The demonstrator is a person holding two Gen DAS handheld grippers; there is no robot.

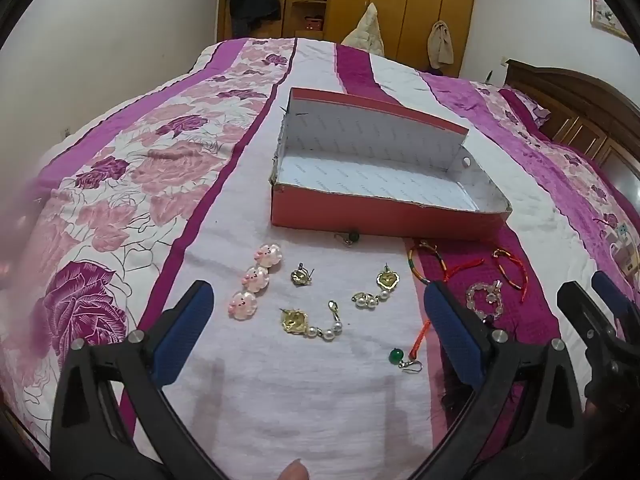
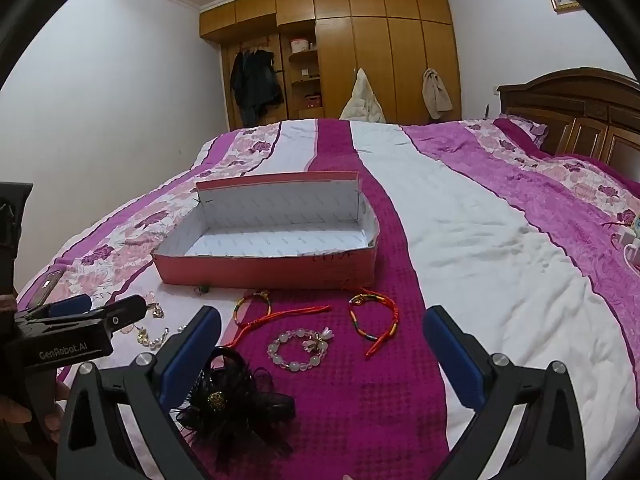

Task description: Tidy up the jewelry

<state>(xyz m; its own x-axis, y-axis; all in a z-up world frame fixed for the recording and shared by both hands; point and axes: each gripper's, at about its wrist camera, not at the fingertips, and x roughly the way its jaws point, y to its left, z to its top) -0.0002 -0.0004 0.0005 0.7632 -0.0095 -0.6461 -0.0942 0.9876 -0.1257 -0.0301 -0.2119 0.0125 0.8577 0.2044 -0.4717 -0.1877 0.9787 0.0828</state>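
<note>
An open red box point(image 1: 384, 216) point(image 2: 264, 270) with a white inside lies on the bed, with nothing in it. In front of it jewelry is spread: three pink flower clips point(image 1: 254, 280), a small gold stud point(image 1: 301, 276), two gold-and-pearl earrings point(image 1: 312, 326) point(image 1: 378, 290), a green bead earring point(image 1: 402, 360), two red cord bracelets point(image 2: 264, 312) point(image 2: 374, 320), a clear bead bracelet point(image 2: 298, 350) and a black feather hair piece point(image 2: 236, 400). My left gripper point(image 1: 318, 312) is open above the earrings. My right gripper point(image 2: 322, 330) is open above the bracelets. Nothing is held.
The bed has a purple, pink and white floral cover point(image 2: 460, 240). A wooden headboard point(image 2: 580, 120) is at the right and a wardrobe point(image 2: 360, 48) stands at the back. A phone point(image 2: 46, 286) lies at the left. Small white items point(image 2: 632, 240) sit at the right edge.
</note>
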